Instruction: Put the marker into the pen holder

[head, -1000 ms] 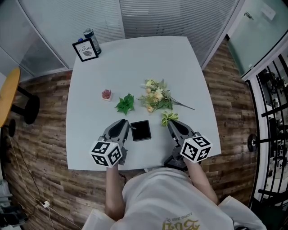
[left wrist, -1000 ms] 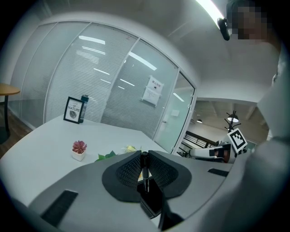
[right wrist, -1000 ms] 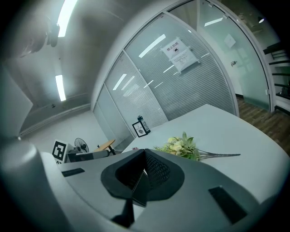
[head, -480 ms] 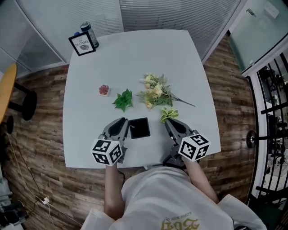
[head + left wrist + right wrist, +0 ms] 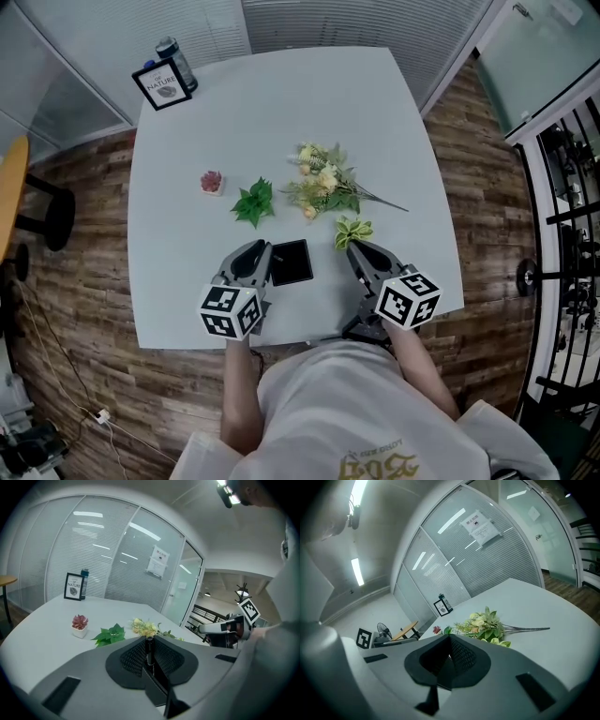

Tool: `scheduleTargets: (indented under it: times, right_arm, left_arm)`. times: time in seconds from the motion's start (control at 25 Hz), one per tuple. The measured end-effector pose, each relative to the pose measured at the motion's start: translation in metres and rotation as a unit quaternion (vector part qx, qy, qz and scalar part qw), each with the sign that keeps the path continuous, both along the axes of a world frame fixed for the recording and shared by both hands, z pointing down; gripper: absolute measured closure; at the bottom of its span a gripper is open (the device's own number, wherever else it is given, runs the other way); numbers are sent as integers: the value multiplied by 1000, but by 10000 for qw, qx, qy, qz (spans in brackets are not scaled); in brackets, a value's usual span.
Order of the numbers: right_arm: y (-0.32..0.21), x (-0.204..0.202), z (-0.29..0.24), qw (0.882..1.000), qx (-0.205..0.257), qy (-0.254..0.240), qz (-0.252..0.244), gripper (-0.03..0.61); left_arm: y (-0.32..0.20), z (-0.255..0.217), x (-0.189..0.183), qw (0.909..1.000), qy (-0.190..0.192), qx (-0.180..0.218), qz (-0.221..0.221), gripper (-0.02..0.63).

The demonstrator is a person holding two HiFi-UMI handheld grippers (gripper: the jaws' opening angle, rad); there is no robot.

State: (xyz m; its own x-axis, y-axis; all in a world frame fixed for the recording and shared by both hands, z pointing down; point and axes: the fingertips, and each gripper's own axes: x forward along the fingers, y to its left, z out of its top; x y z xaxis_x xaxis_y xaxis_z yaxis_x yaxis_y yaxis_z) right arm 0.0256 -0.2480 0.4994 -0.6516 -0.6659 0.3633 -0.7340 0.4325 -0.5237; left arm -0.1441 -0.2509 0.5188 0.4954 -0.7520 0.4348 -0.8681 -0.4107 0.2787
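Near the close edge of the pale grey, smooth worktop (image 5: 281, 122), my left gripper (image 5: 265, 260) is clamped on the slim black cylindrical marker (image 5: 149, 649). The marker runs along the gap between the ribbed black pads, with its end showing at their tips. So the pick-up looks done and the drop is what remains.

The black, square-mouthed container (image 5: 292, 262), which I take for the pen holder, sits just right of that gripper, between the two grippers, and the marker is not yet in it. My right gripper (image 5: 356, 253) has its jaws pressed together on nothing, to the right of the holder.

Farther off lie softer things: a bunch of cream and yellow fabric flowers (image 5: 323, 187), a flat green leaf sprig (image 5: 251, 202) and a small pink succulent in a white pot (image 5: 212, 181). The marker looks hard and slick, so I judge it could slip if tilted.
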Motion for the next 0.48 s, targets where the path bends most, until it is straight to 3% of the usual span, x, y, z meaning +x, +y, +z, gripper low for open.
scheduleTargets:
  times: [0.48]
  right_arm:
    - [-9, 5, 12, 9999, -126, 28, 20, 561]
  left_arm:
    - [-4, 20, 8, 9991, -412, 53, -26, 561]
